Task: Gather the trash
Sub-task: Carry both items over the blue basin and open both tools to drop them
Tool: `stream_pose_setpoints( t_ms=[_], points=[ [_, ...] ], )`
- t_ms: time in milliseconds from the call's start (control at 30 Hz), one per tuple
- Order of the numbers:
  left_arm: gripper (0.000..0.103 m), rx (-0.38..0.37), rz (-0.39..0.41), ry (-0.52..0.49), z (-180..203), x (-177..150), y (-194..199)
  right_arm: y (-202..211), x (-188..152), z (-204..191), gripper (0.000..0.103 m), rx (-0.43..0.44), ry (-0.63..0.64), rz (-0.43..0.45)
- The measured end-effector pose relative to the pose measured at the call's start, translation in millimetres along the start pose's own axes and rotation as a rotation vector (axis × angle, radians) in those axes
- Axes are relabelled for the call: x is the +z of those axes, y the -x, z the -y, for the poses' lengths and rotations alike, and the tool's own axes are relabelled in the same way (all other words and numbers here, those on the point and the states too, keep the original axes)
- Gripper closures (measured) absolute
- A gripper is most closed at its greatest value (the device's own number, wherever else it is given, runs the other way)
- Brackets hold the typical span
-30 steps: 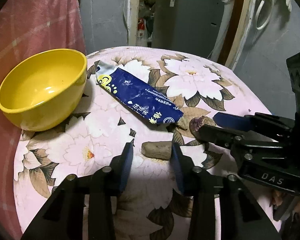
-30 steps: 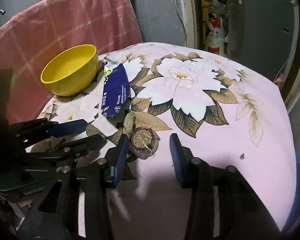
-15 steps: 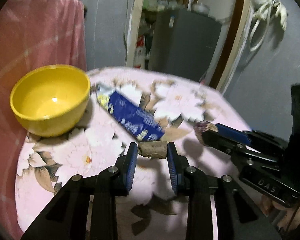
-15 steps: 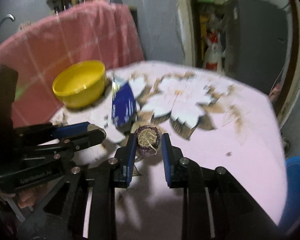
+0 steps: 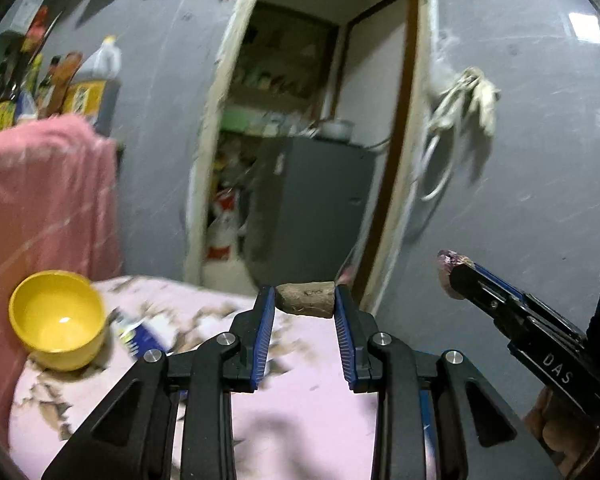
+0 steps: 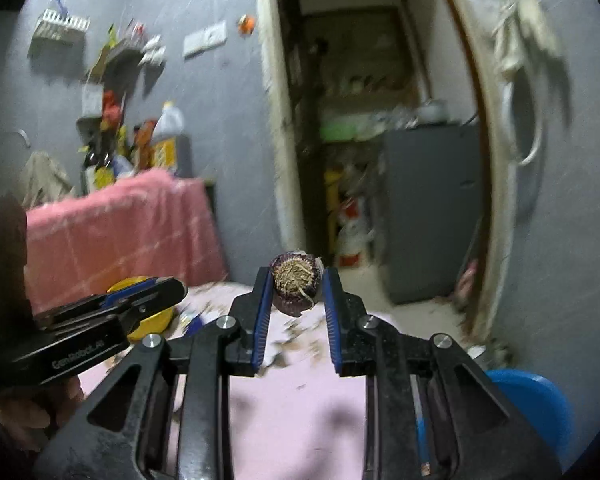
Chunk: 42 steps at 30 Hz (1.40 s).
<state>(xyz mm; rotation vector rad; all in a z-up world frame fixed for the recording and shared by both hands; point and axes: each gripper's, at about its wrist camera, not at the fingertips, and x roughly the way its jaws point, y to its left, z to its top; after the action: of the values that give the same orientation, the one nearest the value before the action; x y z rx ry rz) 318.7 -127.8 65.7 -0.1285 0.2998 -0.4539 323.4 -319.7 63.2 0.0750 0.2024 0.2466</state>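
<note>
My left gripper [image 5: 305, 300] is shut on a brown vegetable stub [image 5: 306, 299] and holds it well above the pink floral table [image 5: 300, 396]. My right gripper [image 6: 295, 283] is shut on a purple onion root end [image 6: 294, 288], also lifted; it shows at the right of the left wrist view [image 5: 452, 274]. The left gripper shows at the left of the right wrist view [image 6: 168, 290]. A blue wrapper [image 5: 140, 334] lies on the table beside the yellow bowl [image 5: 58, 318].
A pink cloth [image 5: 40, 208] hangs behind the bowl. A blue bin [image 6: 536, 404] sits low at the right of the table. A doorway with a grey fridge [image 5: 312, 208] lies ahead. Bottles [image 5: 28, 88] stand on a shelf at the left.
Both grippers closed on their scraps and lifted them off the table. Both views have tilted up toward the wall and doorway.
</note>
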Motion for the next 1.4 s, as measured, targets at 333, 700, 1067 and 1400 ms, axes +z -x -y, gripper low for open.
stream_pose_setpoints(
  t_ms=[333,700,1067,1400],
  points=[
    [0.077,-0.132,0.027,-0.064,81.0,12.3,-19.4,62.5,16.3,54.8,0.051,-0.176,0.005,0.107],
    [0.077,-0.225,-0.085,-0.132,160.9,-8.7,-65.6,88.8,-8.7,126.3,0.051,-0.291,-0.068,0.034],
    [0.077,-0.242,-0.287,-0.158,190.4,-46.7,-121.9,71.4,-55.1,186.2,0.051,-0.341,-0.176,-0.139],
    [0.066,-0.254,-0.425,-0.128,185.8,-76.3,-156.1,57.1,-76.3,206.2,0.044,-0.348,-0.229,-0.219]
  ],
)
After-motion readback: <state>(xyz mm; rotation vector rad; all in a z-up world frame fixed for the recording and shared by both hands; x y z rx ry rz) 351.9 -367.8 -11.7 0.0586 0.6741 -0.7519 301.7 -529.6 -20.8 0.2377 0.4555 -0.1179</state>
